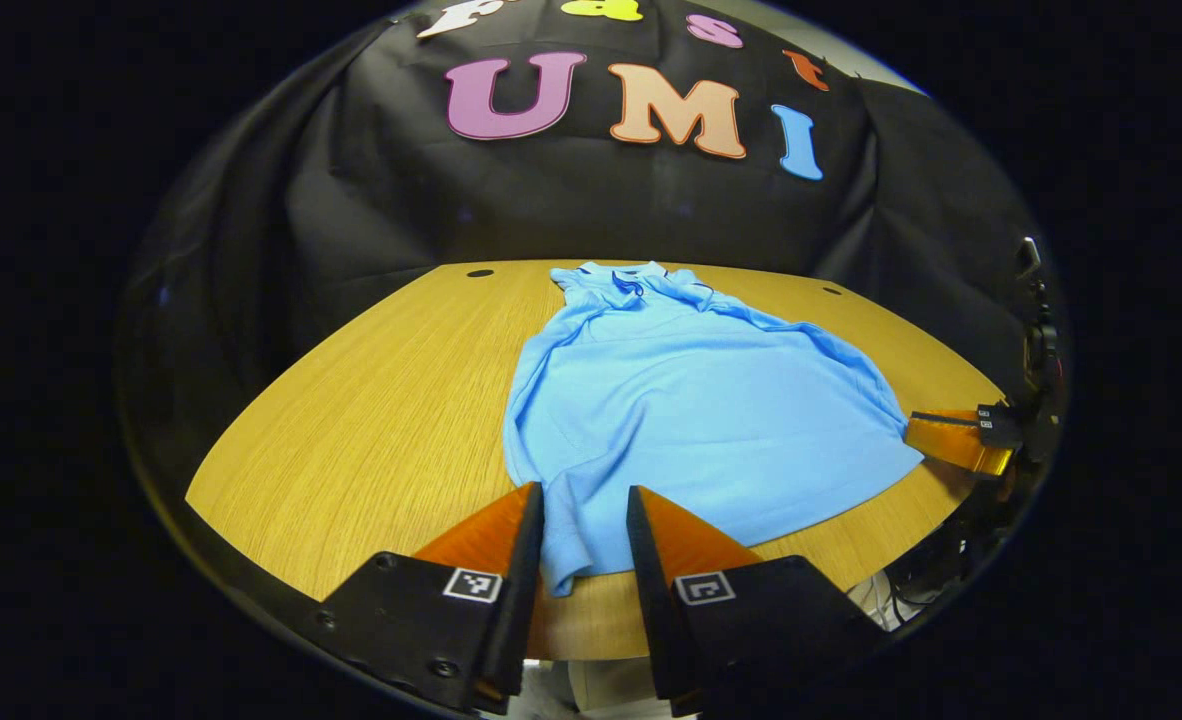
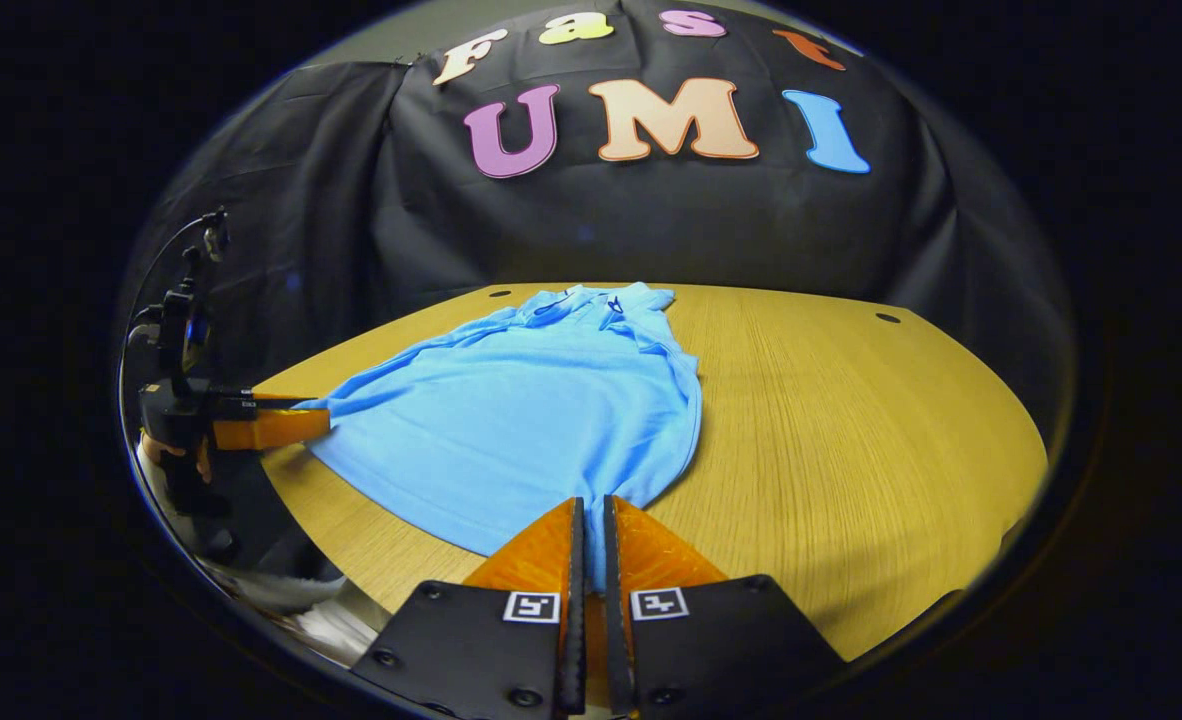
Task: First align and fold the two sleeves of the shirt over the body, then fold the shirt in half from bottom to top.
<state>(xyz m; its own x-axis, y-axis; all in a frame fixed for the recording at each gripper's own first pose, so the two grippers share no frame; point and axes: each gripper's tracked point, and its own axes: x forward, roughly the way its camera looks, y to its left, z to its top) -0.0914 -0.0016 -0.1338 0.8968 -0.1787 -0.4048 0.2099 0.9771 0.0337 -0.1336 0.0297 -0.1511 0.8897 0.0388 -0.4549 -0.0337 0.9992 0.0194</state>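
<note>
I have the left gripper (image 1: pixel 584 520) low at the near hem of the shirt (image 1: pixel 691 400), at its near-left corner. Its fingers stand apart with the hem corner lying between them; I cannot tell from its own view whether the pads touch the cloth. From the right gripper view I see this same gripper (image 2: pixel 321 425) at the shirt's far-side hem corner, fingers level, tips at the fabric's edge, with the holding hand (image 2: pixel 176 455) behind it.

My right gripper (image 2: pixel 591 535) sits at the shirt's near-right hem corner, fingers drawn nearly together with a thin strip of cloth pinched between them. In the left gripper view it (image 1: pixel 916 432) reaches in level at that corner.
</note>
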